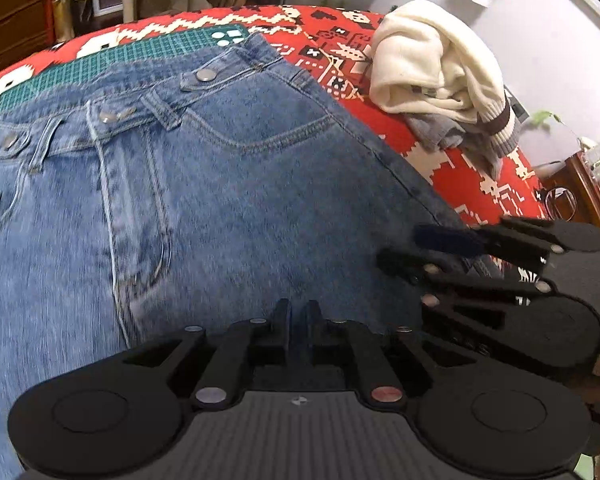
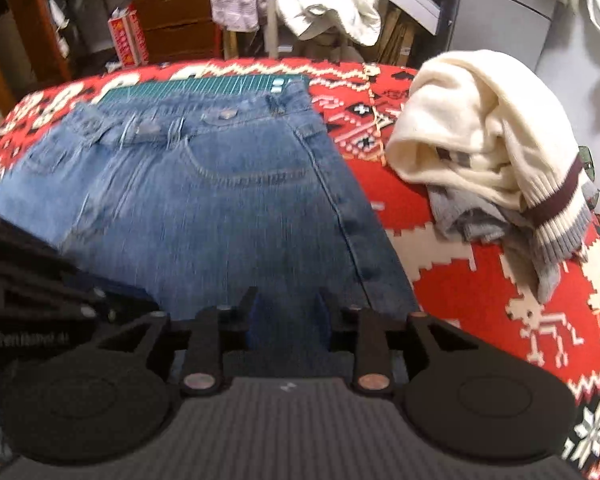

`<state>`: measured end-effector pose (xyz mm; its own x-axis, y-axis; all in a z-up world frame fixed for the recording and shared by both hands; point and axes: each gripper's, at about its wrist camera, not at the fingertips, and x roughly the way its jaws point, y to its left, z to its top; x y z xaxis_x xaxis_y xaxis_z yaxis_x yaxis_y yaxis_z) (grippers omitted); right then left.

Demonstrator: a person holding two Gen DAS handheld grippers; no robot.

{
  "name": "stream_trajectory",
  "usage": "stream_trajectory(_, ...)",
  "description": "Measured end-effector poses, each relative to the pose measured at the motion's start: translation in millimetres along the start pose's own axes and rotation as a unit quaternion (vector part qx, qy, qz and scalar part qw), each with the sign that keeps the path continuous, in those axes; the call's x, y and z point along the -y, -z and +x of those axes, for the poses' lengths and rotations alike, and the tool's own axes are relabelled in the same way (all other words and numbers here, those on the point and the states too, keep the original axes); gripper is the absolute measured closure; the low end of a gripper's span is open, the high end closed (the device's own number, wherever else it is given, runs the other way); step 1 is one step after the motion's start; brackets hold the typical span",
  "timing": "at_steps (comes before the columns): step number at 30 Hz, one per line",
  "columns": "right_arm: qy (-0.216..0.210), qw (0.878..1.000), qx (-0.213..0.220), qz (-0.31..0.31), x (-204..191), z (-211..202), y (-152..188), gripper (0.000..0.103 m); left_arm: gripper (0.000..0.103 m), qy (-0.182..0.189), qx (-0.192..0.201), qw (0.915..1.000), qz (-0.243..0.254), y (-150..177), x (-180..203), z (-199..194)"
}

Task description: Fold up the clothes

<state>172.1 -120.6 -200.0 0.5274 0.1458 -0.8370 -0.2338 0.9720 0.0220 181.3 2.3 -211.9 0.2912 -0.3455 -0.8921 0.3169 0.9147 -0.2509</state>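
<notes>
**Both grippers low on the jeans, fold in the balance**

The jeans point(image 1: 228, 184) lie front-up across the red patterned cloth point(image 1: 472, 184), waistband toward twelve o'clock over a green mat point(image 1: 100, 60); the denim fills the left wrist view from nine o'clock through the centre. The left gripper point(image 1: 298, 316) sits at six o'clock with its fingers nearly together, only a thin slit between them; whether denim is pinched in that slit I cannot tell, the tips blur into the fabric. The right gripper point(image 2: 286, 308) is at six o'clock in its own view, fingers spread apart with blue cloth showing between them, so it reads as parted over the jeans and not clamped. In the left view it shows at four o'clock, just beside the outer seam.

The risks, as I judge them: a lift with one side loose would drag the leg askew and bunch the fold; a shallow pinch on heavy denim could slip out mid-carry; and the cream sweater point(image 2: 488, 136) heaped at two o'clock, near the seam, could be snagged or swept by a wide swing.
</notes>
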Motion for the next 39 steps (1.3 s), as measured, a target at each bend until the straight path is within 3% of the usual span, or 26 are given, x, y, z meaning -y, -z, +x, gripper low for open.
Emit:
stream_trajectory(11,-0.011,0.999,-0.044,-0.010,2,-39,43,0.065,0.096,0.006,-0.026,0.9996,-0.005,42,18,-10)
stream_trajectory(20,-0.035,0.998,-0.051,-0.032,-11,-48,41,0.065,0.096,0.005,-0.032,0.9994,-0.013,62,25,-16)
stream_trajectory(33,-0.025,0.995,-0.093,-0.008,-12,-54,31,0.065,0.096,0.008,-0.044,0.9988,-0.019,65,25,-34)
stream_trajectory(39,-0.029,0.996,-0.088,0.000,-25,-64,15,0.065,0.096,0.002,-0.021,0.9988,-0.044,60,9,-60)
